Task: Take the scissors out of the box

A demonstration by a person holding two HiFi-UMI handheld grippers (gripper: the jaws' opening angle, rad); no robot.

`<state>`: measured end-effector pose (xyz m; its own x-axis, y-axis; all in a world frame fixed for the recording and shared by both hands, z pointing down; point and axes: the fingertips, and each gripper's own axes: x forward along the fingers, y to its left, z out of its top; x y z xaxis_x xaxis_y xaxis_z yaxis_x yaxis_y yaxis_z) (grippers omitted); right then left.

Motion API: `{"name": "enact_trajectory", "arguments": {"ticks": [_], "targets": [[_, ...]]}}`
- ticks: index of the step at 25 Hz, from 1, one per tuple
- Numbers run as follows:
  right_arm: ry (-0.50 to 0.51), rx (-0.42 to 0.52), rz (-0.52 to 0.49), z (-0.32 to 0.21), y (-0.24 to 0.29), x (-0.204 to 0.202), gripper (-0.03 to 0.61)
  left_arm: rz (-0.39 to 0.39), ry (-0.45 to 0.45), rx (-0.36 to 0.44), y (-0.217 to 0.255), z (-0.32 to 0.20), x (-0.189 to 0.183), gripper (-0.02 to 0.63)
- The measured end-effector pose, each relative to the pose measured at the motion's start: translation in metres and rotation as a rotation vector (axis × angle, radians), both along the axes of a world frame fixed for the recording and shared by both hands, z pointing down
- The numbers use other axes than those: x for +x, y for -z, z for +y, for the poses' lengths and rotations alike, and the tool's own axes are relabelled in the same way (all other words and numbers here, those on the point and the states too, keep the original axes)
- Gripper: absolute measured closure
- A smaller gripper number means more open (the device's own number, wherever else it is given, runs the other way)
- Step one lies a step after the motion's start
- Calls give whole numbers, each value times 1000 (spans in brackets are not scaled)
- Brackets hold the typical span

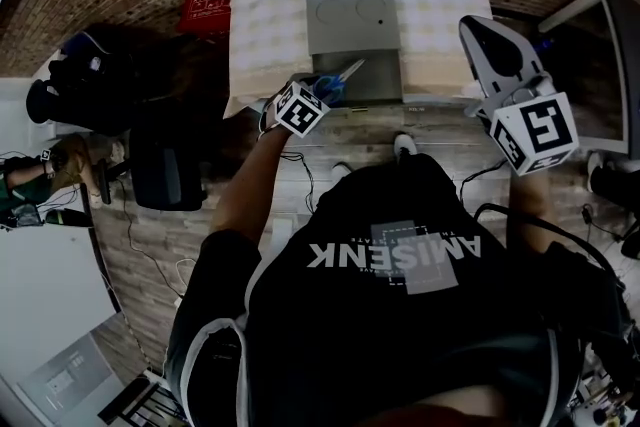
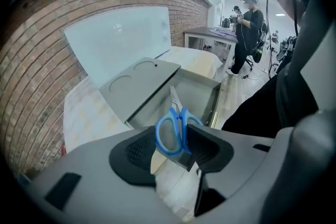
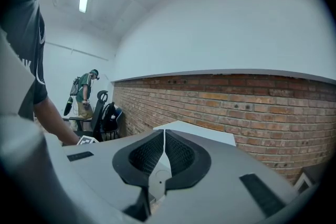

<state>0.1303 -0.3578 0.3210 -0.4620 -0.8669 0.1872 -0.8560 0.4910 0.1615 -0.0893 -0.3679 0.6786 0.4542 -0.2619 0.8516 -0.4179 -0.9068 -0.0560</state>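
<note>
Left gripper (image 2: 176, 139): clamped on blue handles of scissors (image 2: 180, 123), blades pointing down toward open grey box (image 2: 142, 84). Right gripper (image 3: 164, 136): jaws together, empty, right of box.

scissors (image 2: 169, 132): one handle loop hidden behind left hand-held gripper (image 2: 176, 145) | box (image 2: 197, 93): near wall covered by same gripper

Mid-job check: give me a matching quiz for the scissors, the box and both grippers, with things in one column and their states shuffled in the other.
Things:
1. scissors
2. right gripper
3. grey box
4. left gripper

States:
a. stands open
b. jaws together, nothing between them
c. blue handles, metal blades
d. jaws pressed on a handle loop

Pairs: 1-c, 2-b, 3-a, 4-d
</note>
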Motion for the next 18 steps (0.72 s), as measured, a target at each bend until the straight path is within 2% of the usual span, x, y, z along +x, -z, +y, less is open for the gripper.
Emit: {"name": "enact_trajectory", "arguments": {"ticks": [5,11,18], "targets": [[13,6,-8,-1,9,-8,535,55,60,41,33,-4,-5,414],[36,20,-11,1,17,-23,535,196,168,124,85,-18,-15,414],[75,37,-6,2,23,-45,535,309,221,226,144,-20,-29,414]]}}
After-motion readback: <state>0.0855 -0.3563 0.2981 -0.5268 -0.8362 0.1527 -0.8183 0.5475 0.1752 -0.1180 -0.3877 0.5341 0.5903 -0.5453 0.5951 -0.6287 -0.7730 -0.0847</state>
